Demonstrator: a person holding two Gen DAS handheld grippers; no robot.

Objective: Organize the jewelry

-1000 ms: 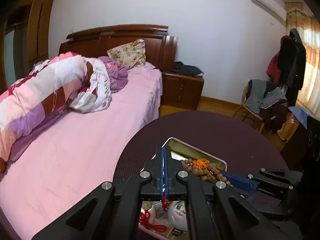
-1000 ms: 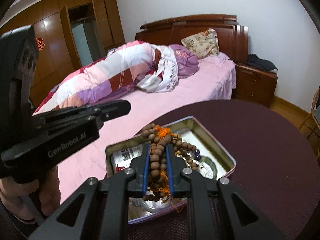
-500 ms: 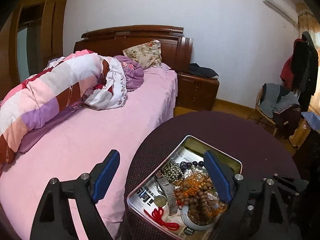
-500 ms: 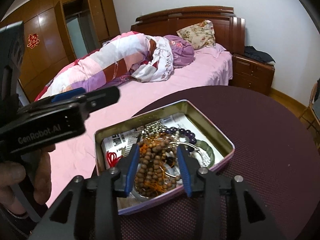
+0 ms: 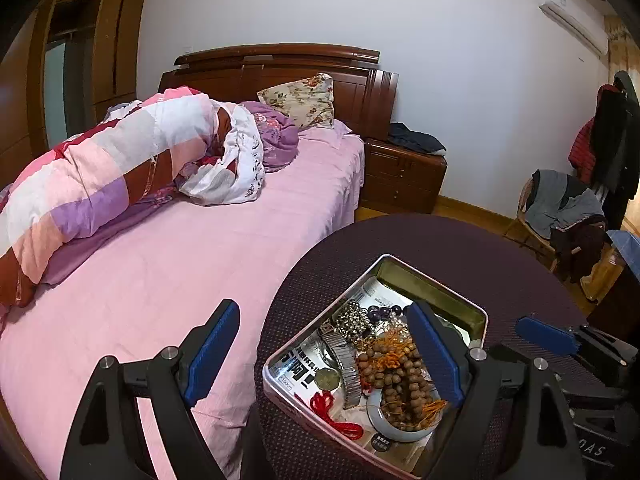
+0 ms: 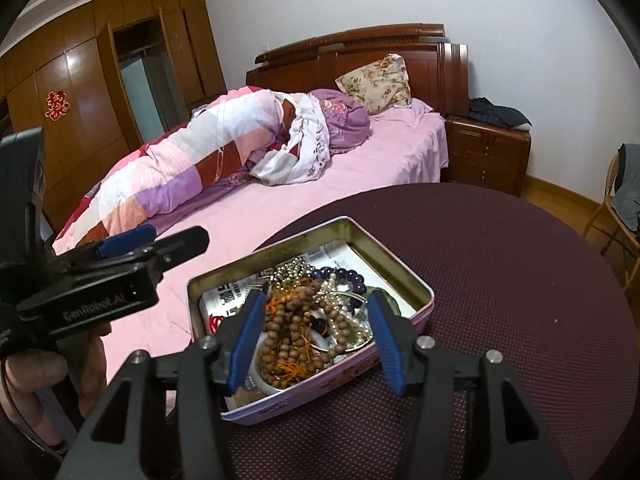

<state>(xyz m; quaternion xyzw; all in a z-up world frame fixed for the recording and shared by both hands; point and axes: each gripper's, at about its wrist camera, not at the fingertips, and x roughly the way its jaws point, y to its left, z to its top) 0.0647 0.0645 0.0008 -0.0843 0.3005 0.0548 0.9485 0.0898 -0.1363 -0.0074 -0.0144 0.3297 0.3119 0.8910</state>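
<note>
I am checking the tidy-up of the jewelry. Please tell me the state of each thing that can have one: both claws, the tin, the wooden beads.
Left claw: wide open, holding nothing.
Right claw: jaws opening, nothing pressed between them.
Tin: no lid on it, holds jewelry, stands on the round table.
Wooden bead string: loose in a heap inside the tin, partly over a white dish.

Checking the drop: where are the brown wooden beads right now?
In the tin on the round table, the brown wooden beads lie heaped over the white dish at its near end, low in both wrist views.
</note>
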